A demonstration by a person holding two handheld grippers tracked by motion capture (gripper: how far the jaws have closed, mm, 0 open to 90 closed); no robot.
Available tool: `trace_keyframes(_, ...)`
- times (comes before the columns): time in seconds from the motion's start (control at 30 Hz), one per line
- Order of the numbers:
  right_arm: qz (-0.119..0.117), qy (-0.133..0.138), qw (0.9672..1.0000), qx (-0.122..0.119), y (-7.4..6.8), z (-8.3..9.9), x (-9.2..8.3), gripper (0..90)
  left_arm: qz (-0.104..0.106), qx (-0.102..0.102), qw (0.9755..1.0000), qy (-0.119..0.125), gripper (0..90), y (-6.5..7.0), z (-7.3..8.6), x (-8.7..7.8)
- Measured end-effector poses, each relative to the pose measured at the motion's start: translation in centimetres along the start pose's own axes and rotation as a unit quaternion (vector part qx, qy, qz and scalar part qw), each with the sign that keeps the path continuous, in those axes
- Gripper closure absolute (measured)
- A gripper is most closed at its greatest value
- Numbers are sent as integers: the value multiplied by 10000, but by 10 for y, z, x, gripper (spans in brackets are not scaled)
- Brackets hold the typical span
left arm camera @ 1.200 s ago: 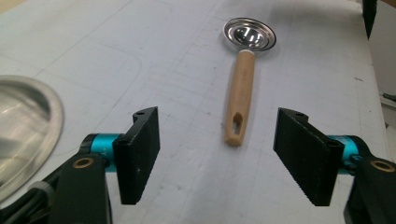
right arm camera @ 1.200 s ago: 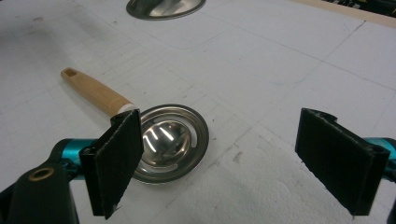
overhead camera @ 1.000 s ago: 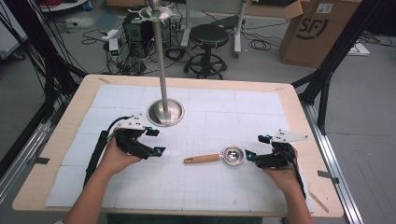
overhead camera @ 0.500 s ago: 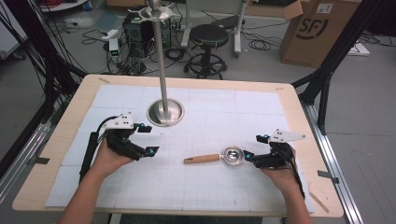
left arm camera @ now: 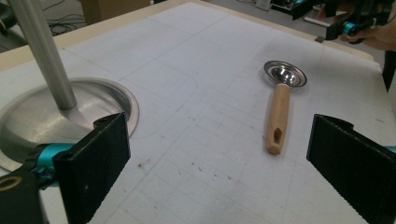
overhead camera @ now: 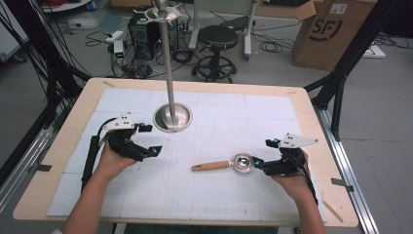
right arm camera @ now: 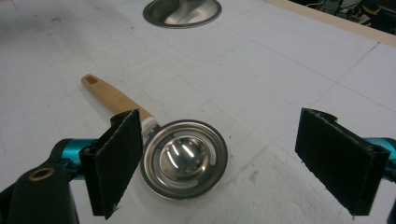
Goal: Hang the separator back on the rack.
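Drawn back toward the table's (overhead camera: 311, 105) left edge since a second ago, the left hand-held gripper (overhead camera: 148, 140) has just been opening its jaws, now wide with nothing between them. Opposite, the right hand-held gripper (overhead camera: 260, 156) stands wide open just beside the ladle (overhead camera: 229, 164), whose steel bowl lies between its jaws untouched, wooden handle pointing left, near the metal stand (overhead camera: 172, 117).

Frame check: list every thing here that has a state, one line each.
left tool: jaws just opening, now wide, nothing between them.
right tool: open, by the strainer bowl, not gripping.
strainer: lying flat on the mat, wooden handle toward the left tool.
stand: upright on its round base.
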State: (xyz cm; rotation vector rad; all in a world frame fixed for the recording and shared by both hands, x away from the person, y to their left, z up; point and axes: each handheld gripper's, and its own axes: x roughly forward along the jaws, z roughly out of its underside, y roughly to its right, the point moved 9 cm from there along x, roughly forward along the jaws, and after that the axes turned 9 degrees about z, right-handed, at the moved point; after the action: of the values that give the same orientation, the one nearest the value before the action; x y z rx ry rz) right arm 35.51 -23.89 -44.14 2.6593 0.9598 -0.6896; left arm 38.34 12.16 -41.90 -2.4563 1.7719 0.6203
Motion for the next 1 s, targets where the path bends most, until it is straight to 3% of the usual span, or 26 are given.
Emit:
trace_keyframes(0.1,-66,-62,9999,-106,-6,-7,4,139,-32,-8,10000,44,66,-3,0,1)
trace_keyframes(0.2,-148,-173,9994,-245,-12,-13,10,139,-40,15,9999,-92,66,-3,4,3)
trace_keyframes(0.47,-415,-486,9961,-614,-27,-24,24,143,31,169,9996,-237,66,7,5,7)
trace_keyframes(0.73,-712,-815,9893,-975,-45,-33,42,165,58,189,9995,-240,66,13,5,4)
trace_keyframes(0.9,-1020,-1063,9813,-1239,-58,-33,51,265,134,198,9994,-259,66,15,7,5)
trace_keyframes(1.0,-1078,-1155,9783,-1339,-63,-33,57,310,166,226,9992,-295,66,16,8,7)
